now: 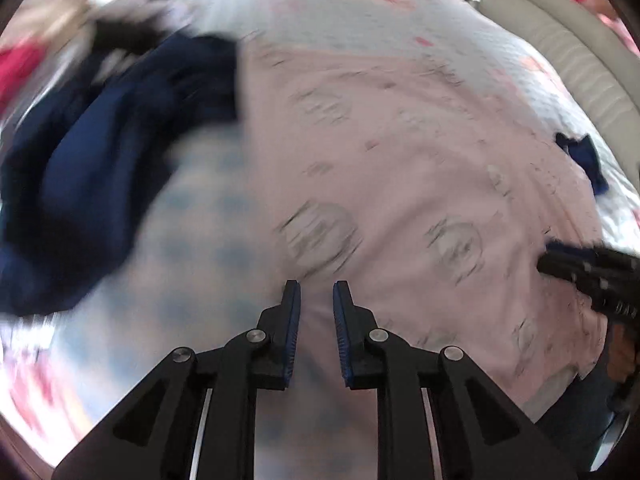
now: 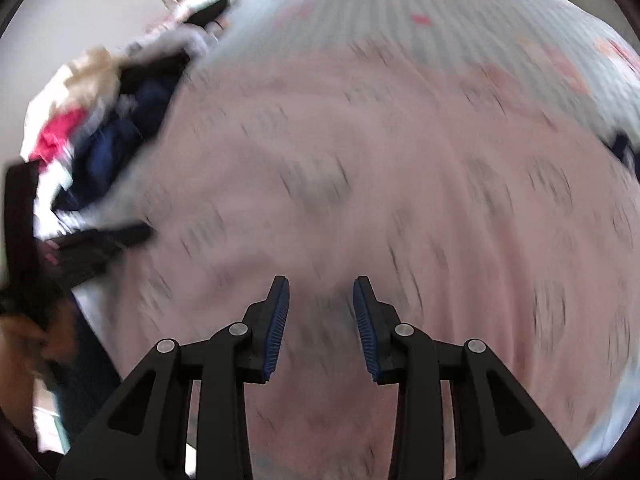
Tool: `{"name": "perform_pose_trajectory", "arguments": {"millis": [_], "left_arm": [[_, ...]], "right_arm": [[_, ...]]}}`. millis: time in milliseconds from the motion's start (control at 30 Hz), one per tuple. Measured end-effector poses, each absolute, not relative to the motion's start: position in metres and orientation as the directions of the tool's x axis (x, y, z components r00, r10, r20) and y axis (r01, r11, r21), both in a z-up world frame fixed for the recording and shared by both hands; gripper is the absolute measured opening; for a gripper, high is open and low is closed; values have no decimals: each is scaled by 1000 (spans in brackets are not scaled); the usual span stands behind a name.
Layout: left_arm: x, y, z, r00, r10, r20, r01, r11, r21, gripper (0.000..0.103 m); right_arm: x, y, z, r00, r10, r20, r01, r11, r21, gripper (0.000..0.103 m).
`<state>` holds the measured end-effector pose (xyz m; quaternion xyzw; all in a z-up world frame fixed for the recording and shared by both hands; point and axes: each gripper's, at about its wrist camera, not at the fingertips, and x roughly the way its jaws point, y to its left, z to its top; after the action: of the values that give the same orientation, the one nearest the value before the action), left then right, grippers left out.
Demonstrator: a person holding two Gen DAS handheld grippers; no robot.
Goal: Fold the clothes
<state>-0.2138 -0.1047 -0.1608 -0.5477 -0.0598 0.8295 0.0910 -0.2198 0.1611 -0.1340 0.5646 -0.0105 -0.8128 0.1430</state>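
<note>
The pink printed garment (image 1: pixel 400 168) lies spread flat on a bed covered by a white textured bedspread (image 1: pixel 340 12) with pink motifs, a pale blue-dotted cloth (image 1: pixel 200 248) showing at its left edge. A heap of clothes, dark navy (image 1: pixel 100 168) with red and white pieces, sits beside the garment's left side, and a beige ribbed headboard (image 1: pixel 568 52) bounds the bed at the far right. The left hand-held gripper (image 1: pixel 316 300) and the right hand-held gripper (image 2: pixel 320 300) hover above the garment, each with jaws narrowly parted and gripping nothing.
</note>
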Motion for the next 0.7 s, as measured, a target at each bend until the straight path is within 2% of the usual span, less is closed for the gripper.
{"name": "perform_pose_trajectory", "arguments": {"millis": [100, 167, 233, 300, 467, 567, 600, 667, 700], "left_arm": [[-190, -104, -140, -425, 296, -856, -94, -954, -284, 18], [-179, -89, -130, -438, 374, -817, -149, -927, -344, 19], [-174, -70, -129, -420, 460, -782, -192, -887, -419, 22], [-175, -49, -138, -393, 464, -794, -213, -886, -413, 22], [-166, -45, -161, -326, 365, -872, -172, -930, -325, 22], [-150, -58, -151, -332, 418, -846, -195, -908, -372, 23], [-146, -58, -142, -353, 445, -823, -212, -895, -393, 24], [-144, -54, -131, -375, 475, -796, -227, -879, -418, 38], [-145, -50, -131, -376, 478, -794, -227, -878, -421, 39]], "right_arm": [[-191, 185, -120, -370, -270, -889, 152, -961, 229, 34], [-175, 198, -108, -396, -302, -867, 115, -953, 279, 40], [-167, 198, -112, -392, -271, -879, 122, -962, 243, 40], [-162, 197, -124, -363, -249, -898, 103, -968, 227, 40], [-142, 228, -132, -351, -222, -909, 42, -974, 222, 36], [-129, 245, -123, -381, -228, -896, 13, -970, 241, 38], [-124, 249, -118, -408, -265, -874, 27, -960, 279, 40], [-116, 257, -112, -437, -306, -846, 28, -944, 327, 42], [-113, 259, -111, -440, -310, -843, 14, -941, 339, 42]]}}
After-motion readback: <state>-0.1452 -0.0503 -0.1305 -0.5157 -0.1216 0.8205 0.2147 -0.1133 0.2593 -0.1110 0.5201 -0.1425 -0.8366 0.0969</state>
